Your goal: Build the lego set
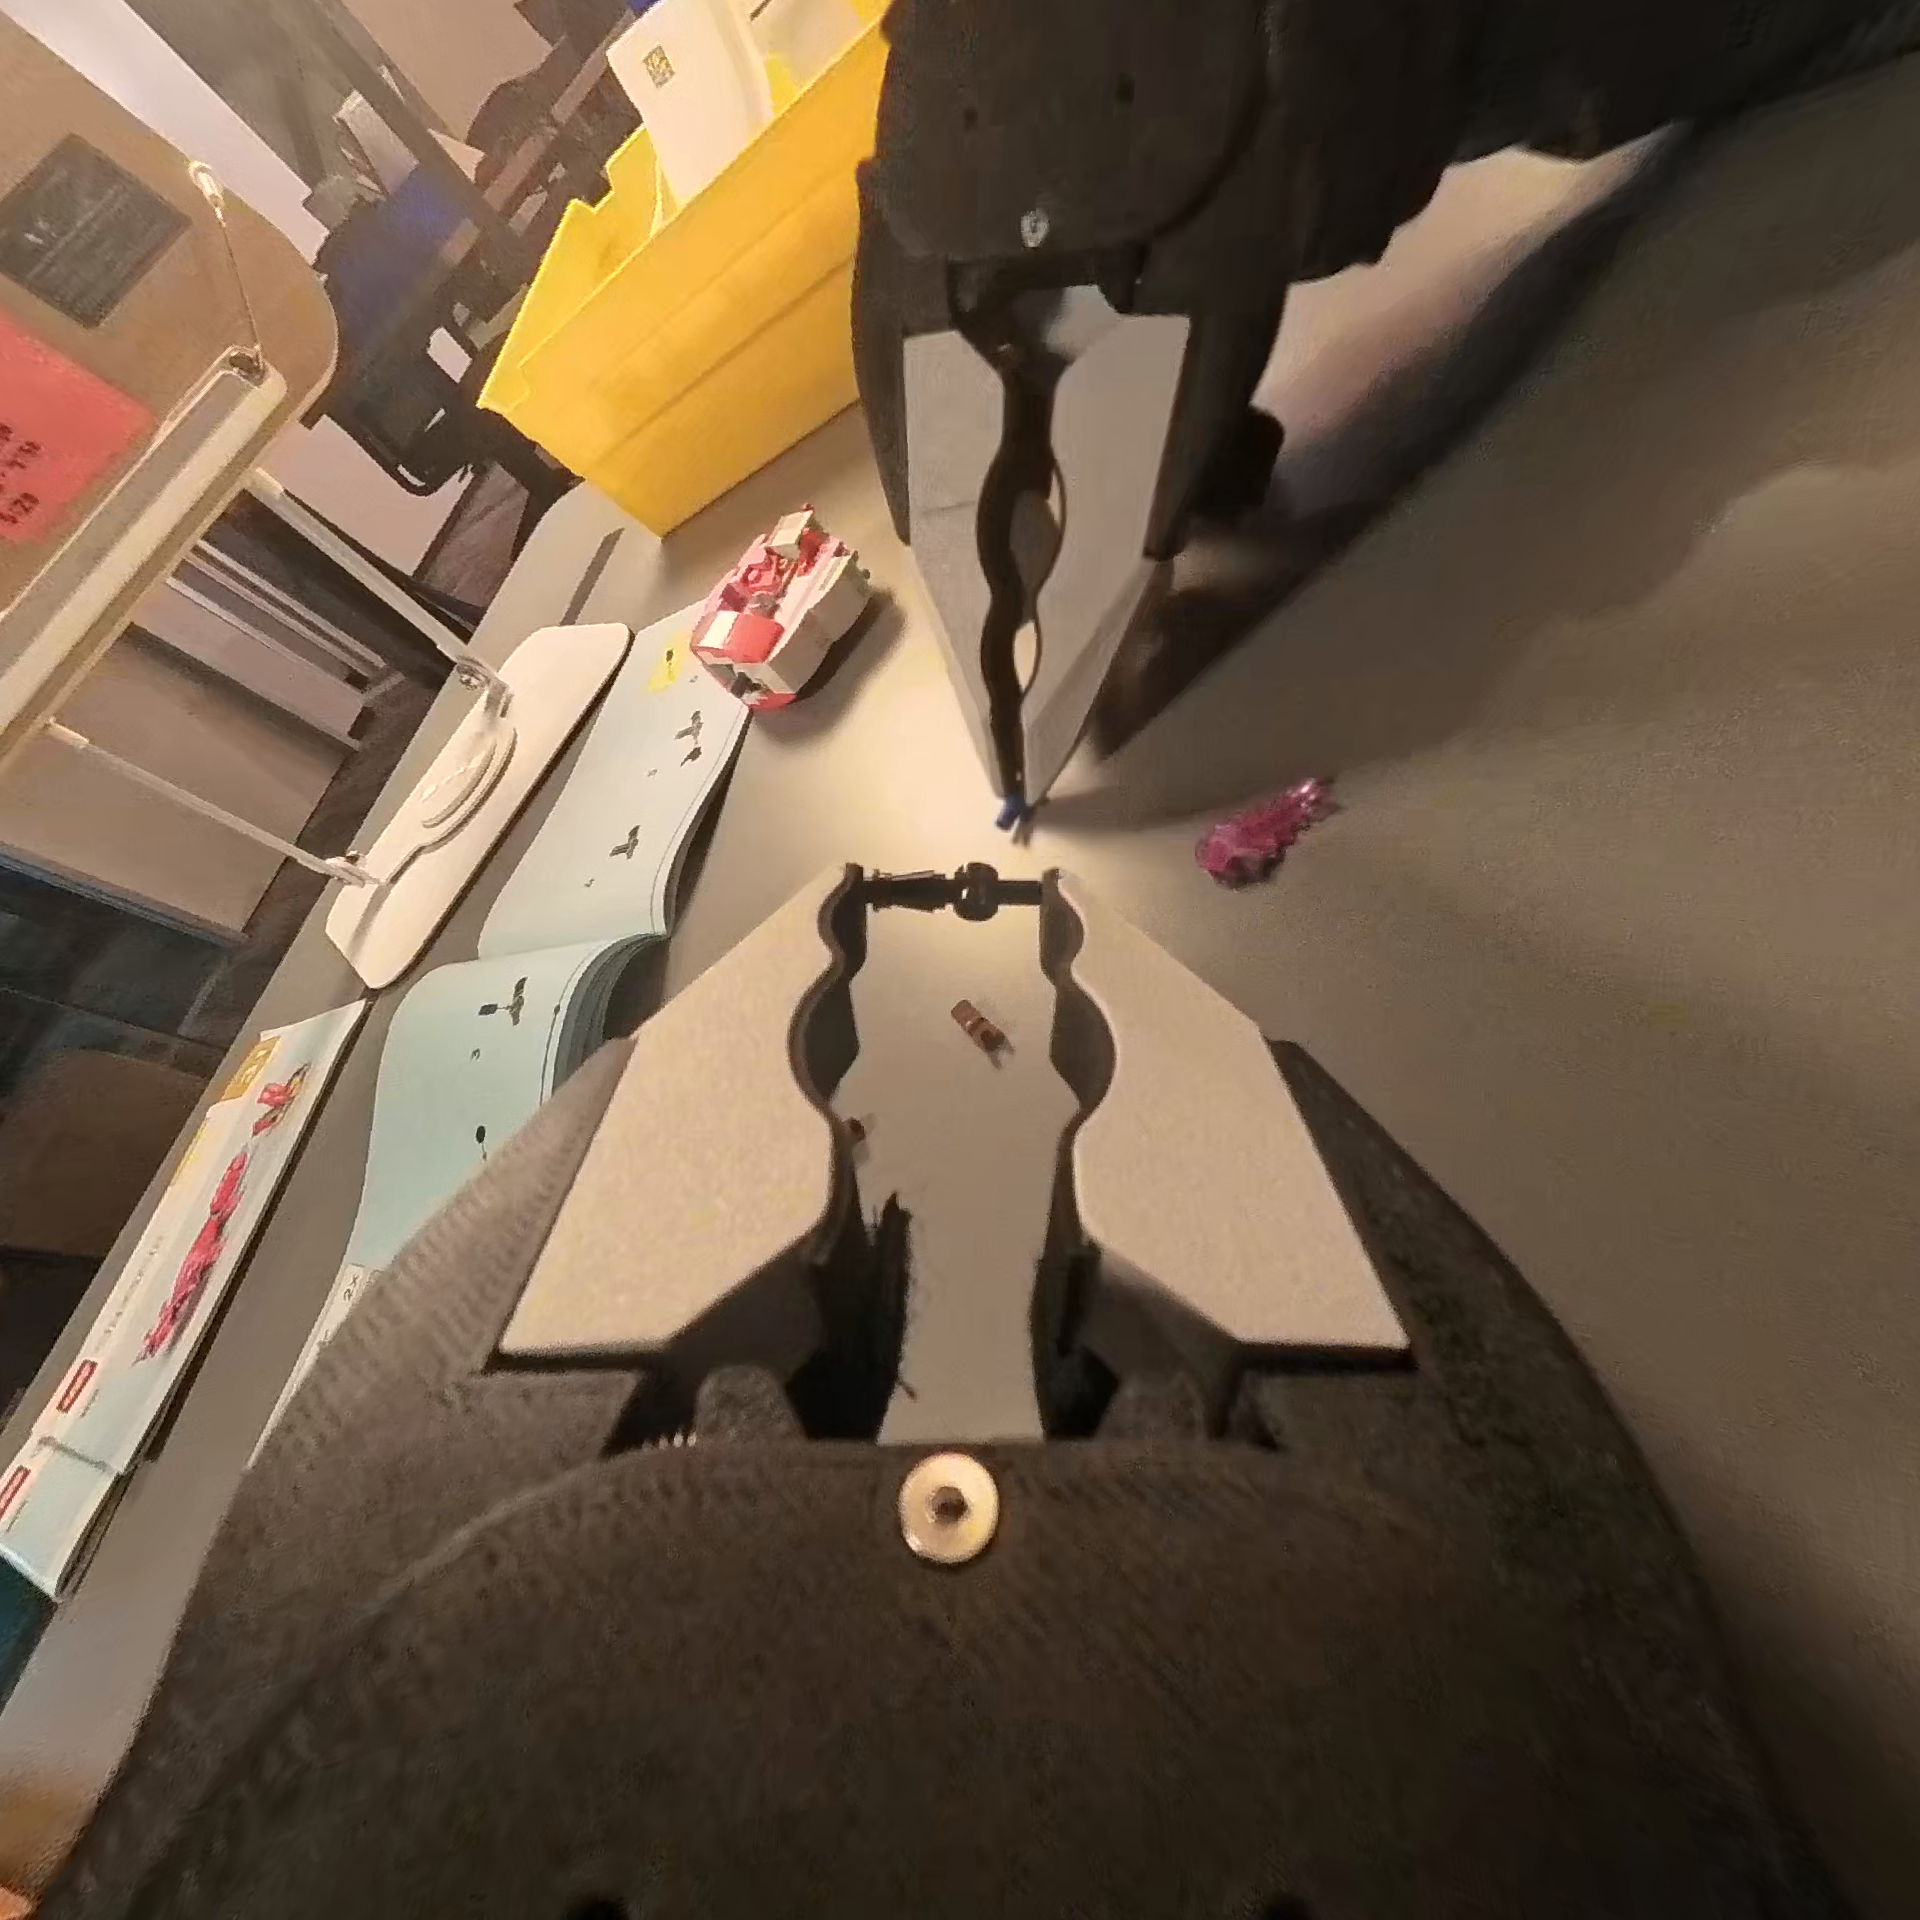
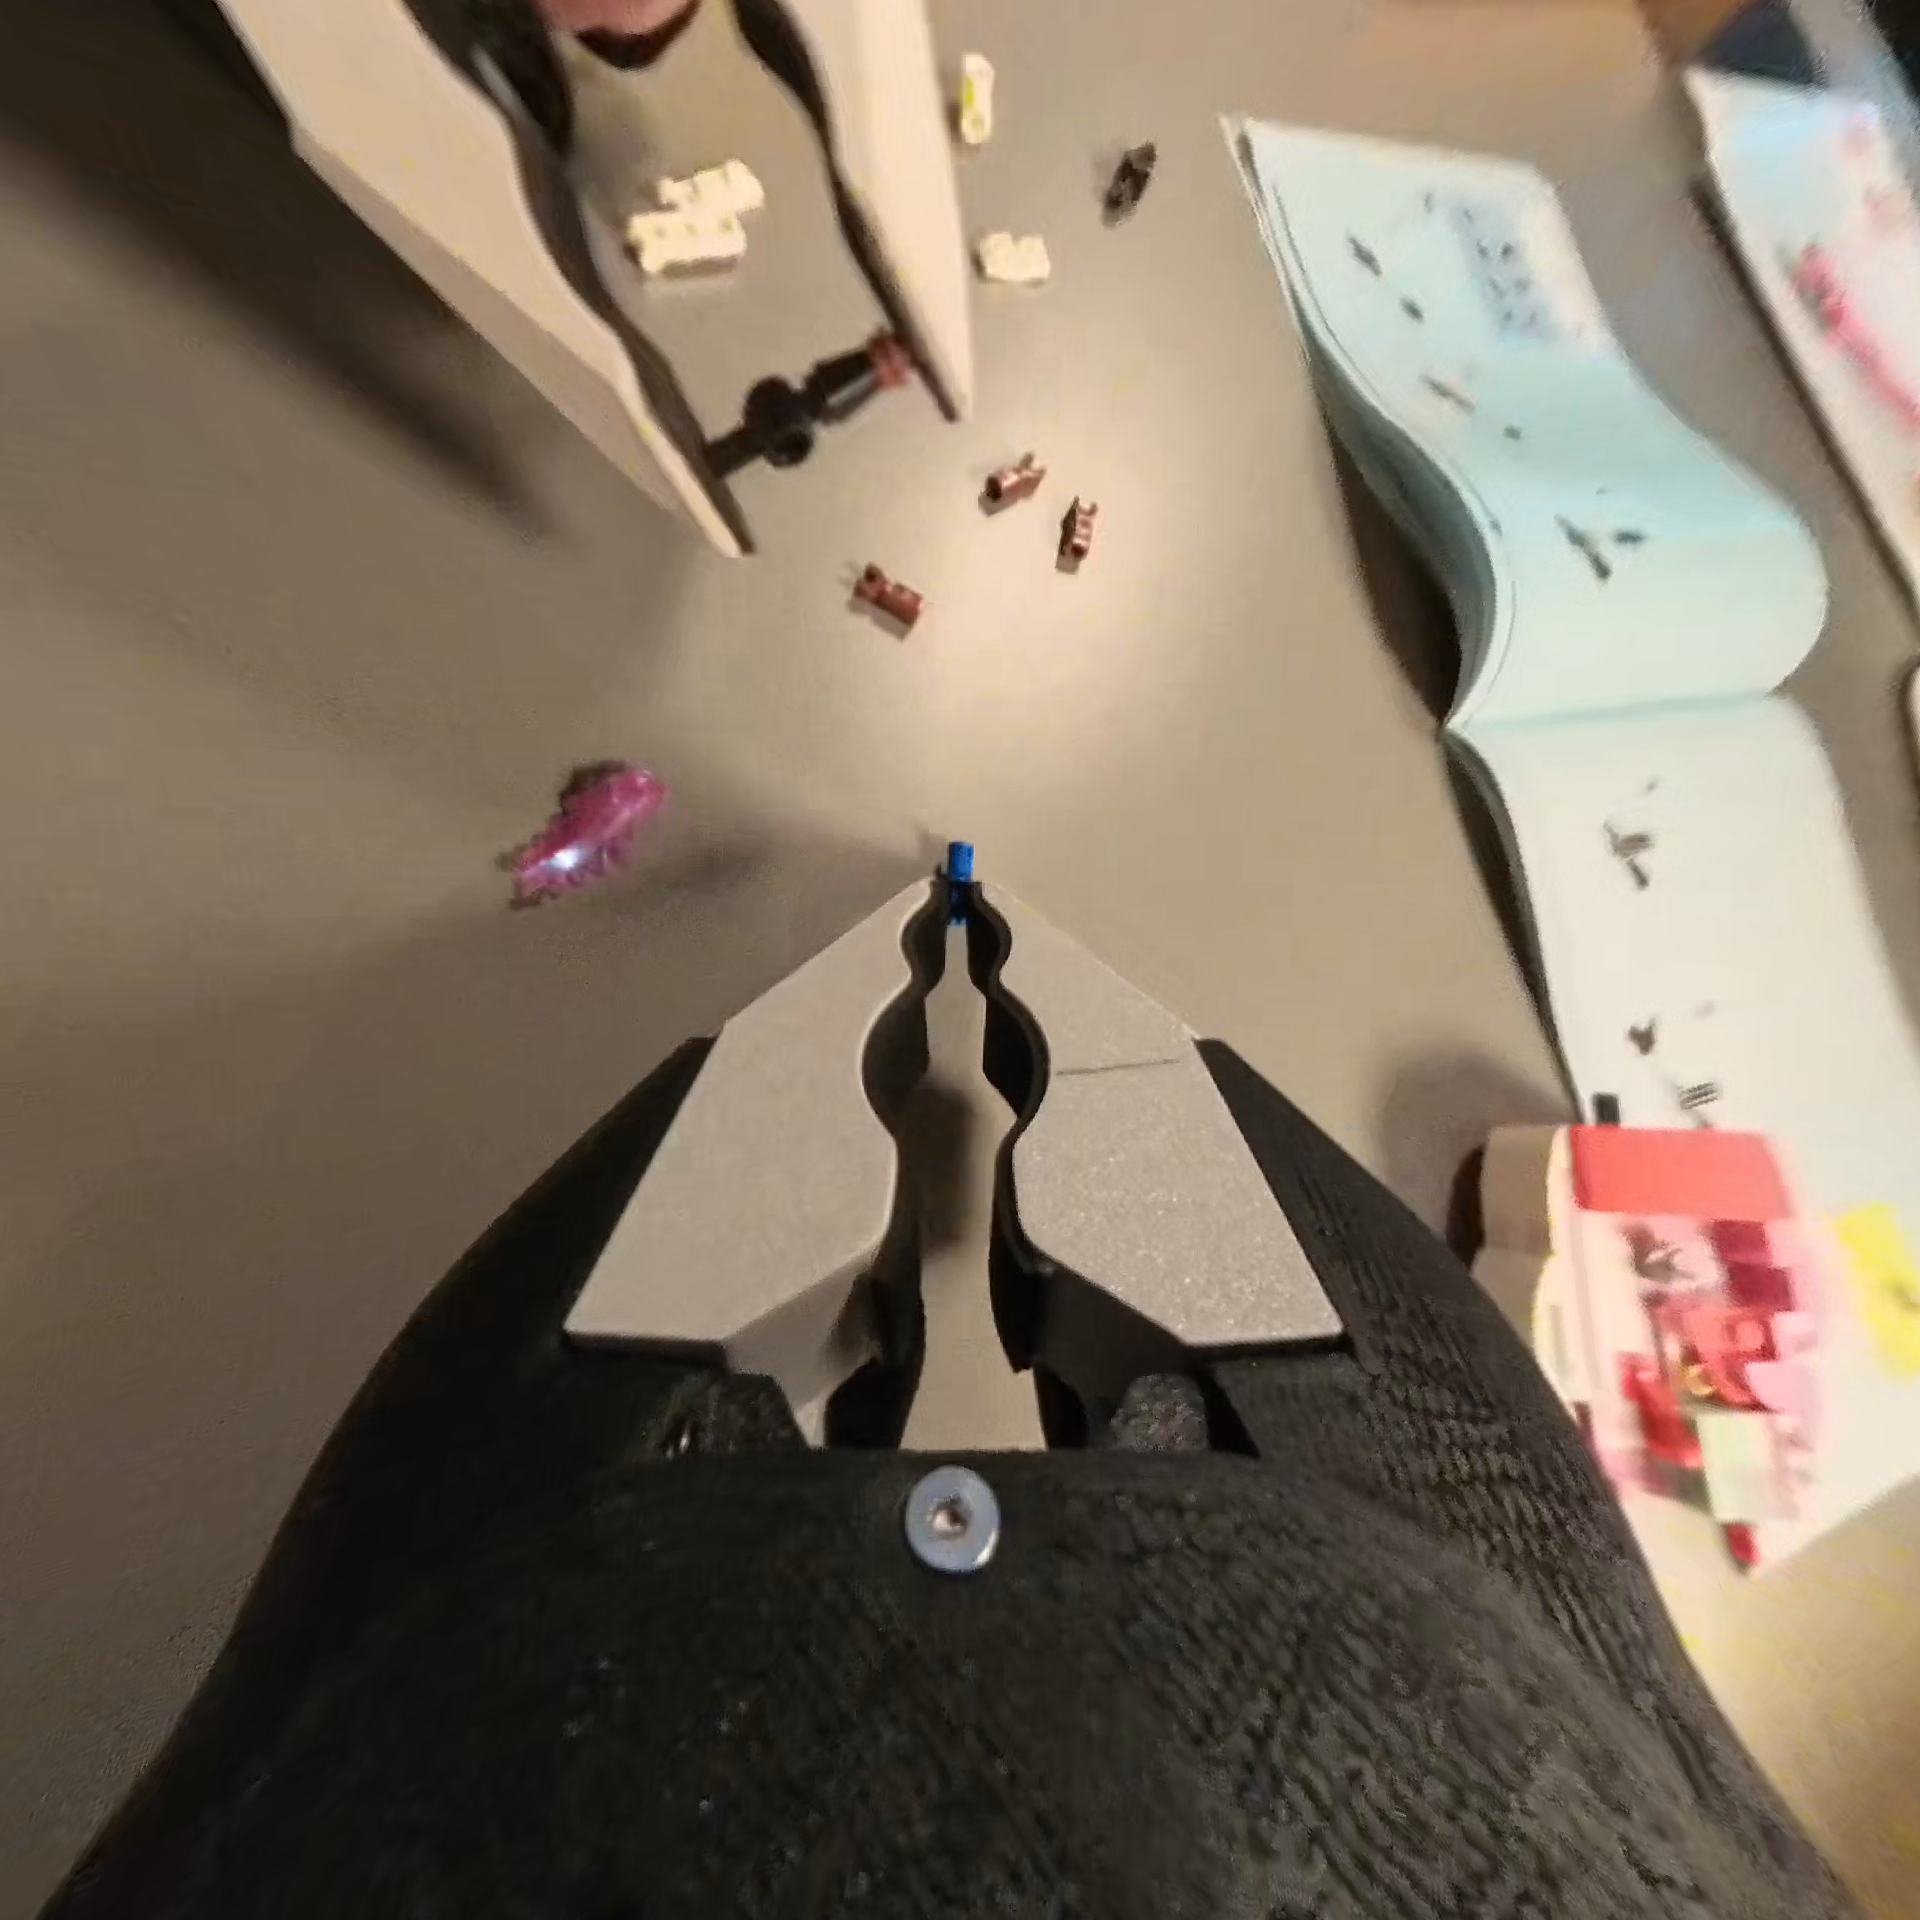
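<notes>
Grey desk (image 2: 260, 468) carried loose brick pieces, an open booklet (image 2: 1621, 644) and a part-built red model (image 1: 774, 634). Left hand-held gripper (image 1: 951, 894) clamped a black axle assembly (image 1: 951, 896) endwise; right hand-held gripper (image 2: 958, 894) pinched a blue pin (image 2: 958, 868), unjoined, just apart.

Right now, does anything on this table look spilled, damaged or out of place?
Mostly no. Small brown pieces lie loose and scattered on the grey table, and a crumpled pink wrapper lies apart from them. The left gripper holds a black rod assembly; the right gripper pinches a blue pin. Nothing looks broken.
</notes>
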`<state>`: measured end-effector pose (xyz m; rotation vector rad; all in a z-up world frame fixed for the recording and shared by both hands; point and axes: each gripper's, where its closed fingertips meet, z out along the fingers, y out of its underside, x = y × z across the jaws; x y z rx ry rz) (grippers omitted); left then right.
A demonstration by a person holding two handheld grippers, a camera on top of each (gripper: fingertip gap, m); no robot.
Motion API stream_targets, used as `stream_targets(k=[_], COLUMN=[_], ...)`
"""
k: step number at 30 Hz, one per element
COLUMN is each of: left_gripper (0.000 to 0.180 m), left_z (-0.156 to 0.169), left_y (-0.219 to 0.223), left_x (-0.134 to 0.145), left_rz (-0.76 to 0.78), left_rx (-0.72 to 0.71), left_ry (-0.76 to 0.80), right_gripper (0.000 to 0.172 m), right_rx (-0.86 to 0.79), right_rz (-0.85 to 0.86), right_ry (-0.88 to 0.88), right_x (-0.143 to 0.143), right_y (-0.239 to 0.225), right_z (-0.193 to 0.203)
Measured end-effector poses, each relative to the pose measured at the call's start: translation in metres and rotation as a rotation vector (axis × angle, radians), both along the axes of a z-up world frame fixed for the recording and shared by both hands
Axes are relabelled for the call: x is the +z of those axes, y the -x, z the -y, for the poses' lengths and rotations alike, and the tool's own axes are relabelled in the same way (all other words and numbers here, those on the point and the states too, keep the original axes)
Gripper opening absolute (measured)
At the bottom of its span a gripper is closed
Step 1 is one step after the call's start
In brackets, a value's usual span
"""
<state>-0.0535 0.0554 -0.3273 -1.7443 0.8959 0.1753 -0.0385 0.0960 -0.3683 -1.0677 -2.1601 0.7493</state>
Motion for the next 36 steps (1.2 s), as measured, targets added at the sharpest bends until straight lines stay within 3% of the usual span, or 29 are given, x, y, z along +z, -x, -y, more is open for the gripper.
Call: stream_targets(k=[13, 29, 36], left_gripper=[0.033, 0.033, 0.033], left_z=[0.001, 0.001, 0.001], left_y=[-0.002, -0.004, -0.005], left_x=[-0.003, -0.007, -0.006], left_rz=[0.002, -0.012, -0.006], left_rx=[-0.014, -0.023, -0.024], left_ry=[0.012, 0.027, 0.021], right_gripper=[0.009, 0.018, 0.002], right_rx=[-0.056, -0.036, -0.082], right_rz=[0.126, 0.124, 0.113], right_ry=[0.248, 0.24, 0.269], right_x=[-0.001, -0.001, -0.001], right_y=[-0.015, -0.022, -0.018], right_z=[-0.005, -0.011, -0.018])
